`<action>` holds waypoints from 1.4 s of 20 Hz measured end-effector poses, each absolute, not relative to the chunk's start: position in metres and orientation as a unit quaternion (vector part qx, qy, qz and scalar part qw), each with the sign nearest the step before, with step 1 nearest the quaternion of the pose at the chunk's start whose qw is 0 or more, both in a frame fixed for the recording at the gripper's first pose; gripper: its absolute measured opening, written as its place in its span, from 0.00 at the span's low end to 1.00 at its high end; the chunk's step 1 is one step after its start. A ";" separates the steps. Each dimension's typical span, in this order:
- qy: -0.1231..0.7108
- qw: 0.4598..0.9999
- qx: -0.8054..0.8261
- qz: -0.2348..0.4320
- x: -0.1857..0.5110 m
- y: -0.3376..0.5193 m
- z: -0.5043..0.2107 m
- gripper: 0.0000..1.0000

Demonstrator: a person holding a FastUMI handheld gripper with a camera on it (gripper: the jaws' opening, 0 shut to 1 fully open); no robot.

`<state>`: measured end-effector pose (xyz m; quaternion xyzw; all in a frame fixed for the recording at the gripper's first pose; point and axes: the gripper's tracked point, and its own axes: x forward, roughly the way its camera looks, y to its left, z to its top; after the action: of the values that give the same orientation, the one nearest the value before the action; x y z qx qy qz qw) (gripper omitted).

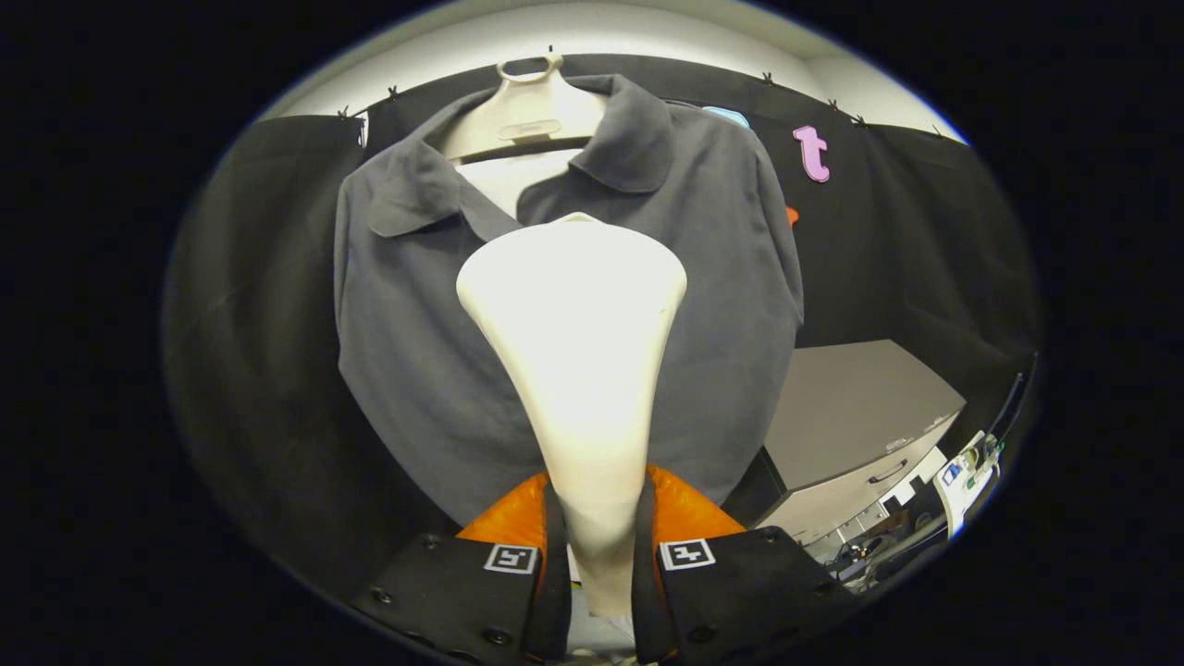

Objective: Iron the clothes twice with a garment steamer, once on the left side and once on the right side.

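- Gripping the garment steamer (pixel 575 370) by its narrow neck: the gripper (pixel 597 527) has both fingers pressed on the handle, one on each side, closed on it.
- Steamer rises from between the fingers and widens into a broad pale head just ahead of them, head pointing up and forward at the shirt.
- Grey polo shirt (pixel 407 370) hangs right behind the steamer head, on a pale hanger (pixel 527 116) at the top; collar open, light inner panel showing in the neck opening.
- Steamer head sits over the middle of the shirt's chest, below the collar; contact with the cloth cannot be told.
- Pale cabinet (pixel 860 416) with a drawer handle stands beyond the fingers, to the right of the shirt's hem.
- Square black-and-white marker tags (pixel 686 553) on both fingers; no readable brand or text on steamer, shirt or hanger.
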<state>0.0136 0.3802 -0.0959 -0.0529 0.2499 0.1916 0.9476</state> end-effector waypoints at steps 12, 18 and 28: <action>0.248 0.937 -0.088 0.228 0.009 0.439 -0.097 0.34; 0.277 0.927 -0.097 0.232 0.014 0.446 -0.126 0.34; 0.317 0.913 -0.110 0.233 0.009 0.445 -0.187 0.34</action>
<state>0.0091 0.4454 -0.1867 -0.1099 0.3166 0.2329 0.9130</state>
